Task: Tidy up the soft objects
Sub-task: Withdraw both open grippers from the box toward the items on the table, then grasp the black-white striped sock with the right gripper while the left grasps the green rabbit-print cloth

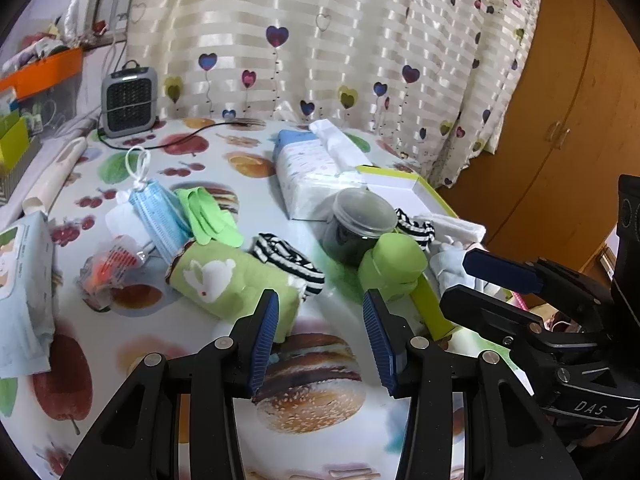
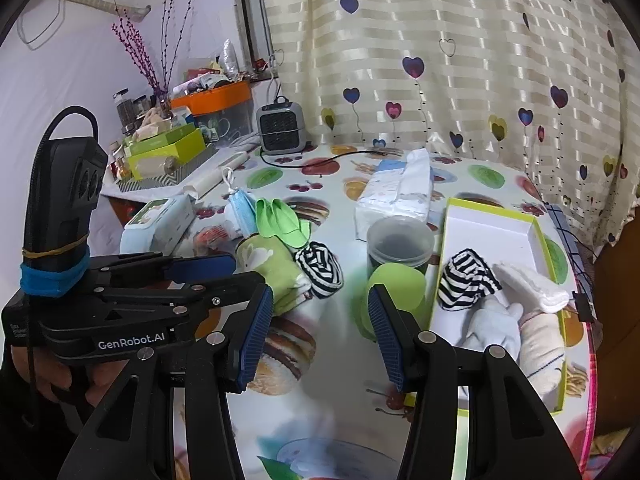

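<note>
both grippers empty over the fruit-print table

left gripper [image 1: 320, 332]: jaws apart, nothing between them, bare burger-print cloth below. right gripper [image 2: 320, 332]: jaws likewise apart and empty, open cloth beneath. just past the left tips lies the green rabbit sock [image 1: 224, 280], touching a striped sock [image 1: 288, 260]. green round lid [image 2: 394, 292] leans on the dark jar [image 2: 400, 244]. green-edged box [image 2: 492, 224] sits at the table's right edge, holding a second striped sock [image 2: 464, 280], white towel [image 2: 532, 284] and pale socks [image 2: 496, 324]. tissue pack [image 2: 396, 196] behind.
</note>
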Demonstrator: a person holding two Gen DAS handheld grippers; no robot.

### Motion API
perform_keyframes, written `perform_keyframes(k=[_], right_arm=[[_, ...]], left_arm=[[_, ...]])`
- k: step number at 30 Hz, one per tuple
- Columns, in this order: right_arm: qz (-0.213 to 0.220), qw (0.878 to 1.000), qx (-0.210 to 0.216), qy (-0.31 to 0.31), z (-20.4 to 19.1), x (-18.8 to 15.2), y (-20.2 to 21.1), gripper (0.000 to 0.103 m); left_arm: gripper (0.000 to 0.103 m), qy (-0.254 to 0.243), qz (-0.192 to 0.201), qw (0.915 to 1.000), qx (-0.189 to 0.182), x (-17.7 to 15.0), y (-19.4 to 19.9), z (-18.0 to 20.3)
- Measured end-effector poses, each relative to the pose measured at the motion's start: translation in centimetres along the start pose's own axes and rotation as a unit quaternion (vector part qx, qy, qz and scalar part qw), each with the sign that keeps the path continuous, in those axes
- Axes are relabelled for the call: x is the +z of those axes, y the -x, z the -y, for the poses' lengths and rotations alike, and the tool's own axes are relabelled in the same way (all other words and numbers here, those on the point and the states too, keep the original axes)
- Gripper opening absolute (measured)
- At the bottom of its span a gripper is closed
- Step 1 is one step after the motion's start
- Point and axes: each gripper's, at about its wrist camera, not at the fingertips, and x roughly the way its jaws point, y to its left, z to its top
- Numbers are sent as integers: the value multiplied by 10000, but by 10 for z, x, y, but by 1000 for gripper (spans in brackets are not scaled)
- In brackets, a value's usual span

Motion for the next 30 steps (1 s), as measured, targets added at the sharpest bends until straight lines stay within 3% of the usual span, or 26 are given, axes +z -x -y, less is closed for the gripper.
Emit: perform_keyframes(k=[14,22,30], right_arm=[[-75,9999,67,105,-8,1,-8,51],[-145,9997,133,158,-11,0,-15,51],[-216,9995,184,168,-12,2,-24,51]], left_arm=[[44,227,-61,9997,61,-7,-3,-24],[47,527,-229,9981,214,-11,-14,-49],[52,925,-419,9947,130,-7,-36,-58]])
